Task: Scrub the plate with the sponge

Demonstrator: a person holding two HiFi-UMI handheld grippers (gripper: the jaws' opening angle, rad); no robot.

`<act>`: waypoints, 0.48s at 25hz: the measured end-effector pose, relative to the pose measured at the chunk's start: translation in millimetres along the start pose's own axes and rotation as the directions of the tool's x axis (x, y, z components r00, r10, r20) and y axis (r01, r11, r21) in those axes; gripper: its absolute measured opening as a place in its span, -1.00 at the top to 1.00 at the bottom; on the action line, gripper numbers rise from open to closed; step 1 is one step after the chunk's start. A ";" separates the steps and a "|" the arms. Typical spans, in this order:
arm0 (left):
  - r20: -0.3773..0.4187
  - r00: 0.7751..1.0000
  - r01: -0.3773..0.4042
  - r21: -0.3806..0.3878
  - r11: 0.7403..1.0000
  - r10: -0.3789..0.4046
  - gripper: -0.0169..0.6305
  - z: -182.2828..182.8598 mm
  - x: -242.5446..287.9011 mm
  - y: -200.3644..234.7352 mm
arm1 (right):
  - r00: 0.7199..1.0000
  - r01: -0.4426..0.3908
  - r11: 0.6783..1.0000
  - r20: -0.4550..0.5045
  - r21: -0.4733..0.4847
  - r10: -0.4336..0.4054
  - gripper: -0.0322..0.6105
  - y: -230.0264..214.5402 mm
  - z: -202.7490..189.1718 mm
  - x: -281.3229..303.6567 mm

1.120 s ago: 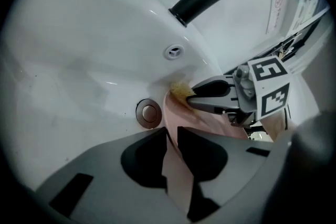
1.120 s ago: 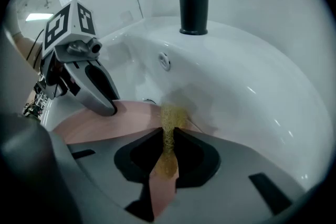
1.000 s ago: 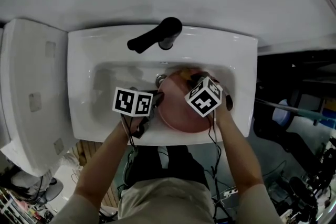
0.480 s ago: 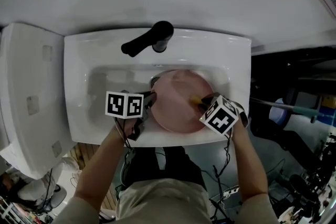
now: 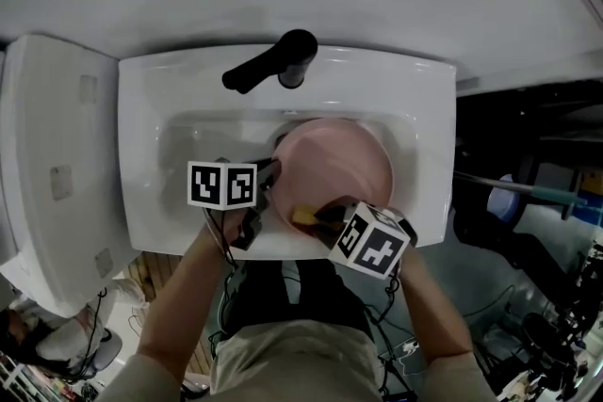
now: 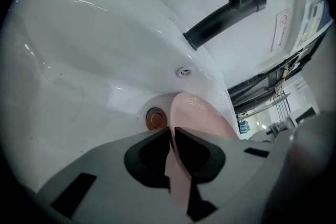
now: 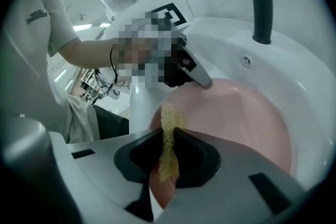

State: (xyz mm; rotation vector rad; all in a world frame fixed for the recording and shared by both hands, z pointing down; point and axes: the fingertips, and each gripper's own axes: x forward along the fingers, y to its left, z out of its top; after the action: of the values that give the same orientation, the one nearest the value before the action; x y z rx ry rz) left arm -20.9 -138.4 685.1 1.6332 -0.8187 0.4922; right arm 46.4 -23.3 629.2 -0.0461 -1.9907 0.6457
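Pink plate (image 5: 335,161): near rim hidden | right gripper (image 7: 168,132) clamps yellow sponge (image 7: 168,115) | left gripper (image 6: 172,132), jaws just closing, pinches plate rim

faucet (image 5: 273,66) overhanging sink (image 5: 141,108), room left of plate (image 5: 339,165)

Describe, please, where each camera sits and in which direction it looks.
Head view: on the person's head, looking steeply down at the sink; both forearms, left tongs and right tongs show.
Left gripper view: on the left tongs, which have just closed further on the plate rim, facing the drain.
Right gripper view: on the right tongs, which pinch the sponge, facing the faucet; left arm visible.
All three share the plate and faucet.
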 end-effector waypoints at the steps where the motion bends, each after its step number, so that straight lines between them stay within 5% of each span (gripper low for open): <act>1: 0.002 1.000 -0.002 0.000 1.000 0.002 0.83 0.0 -1.1 0.8 | 1.000 -0.010 1.000 0.012 -0.007 0.010 0.68 1.0 7.1 5.2; 7: 0.008 1.000 -0.002 0.000 1.000 0.002 0.84 -1.5 -4.6 2.9 | 0.998 -0.013 1.000 0.054 -0.013 0.014 0.69 -21.1 36.3 22.4; 12: 0.022 1.000 -0.017 0.015 1.000 0.017 0.84 -1.5 -5.3 3.4 | 0.995 0.086 0.996 0.048 -0.015 -0.086 0.69 -58.1 49.6 29.1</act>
State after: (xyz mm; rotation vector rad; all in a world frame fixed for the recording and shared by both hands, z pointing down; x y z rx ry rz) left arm -26.8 -135.8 684.0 1.6494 -0.8477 0.4947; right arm 4.2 -85.2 661.8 0.0448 -2.0322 0.5790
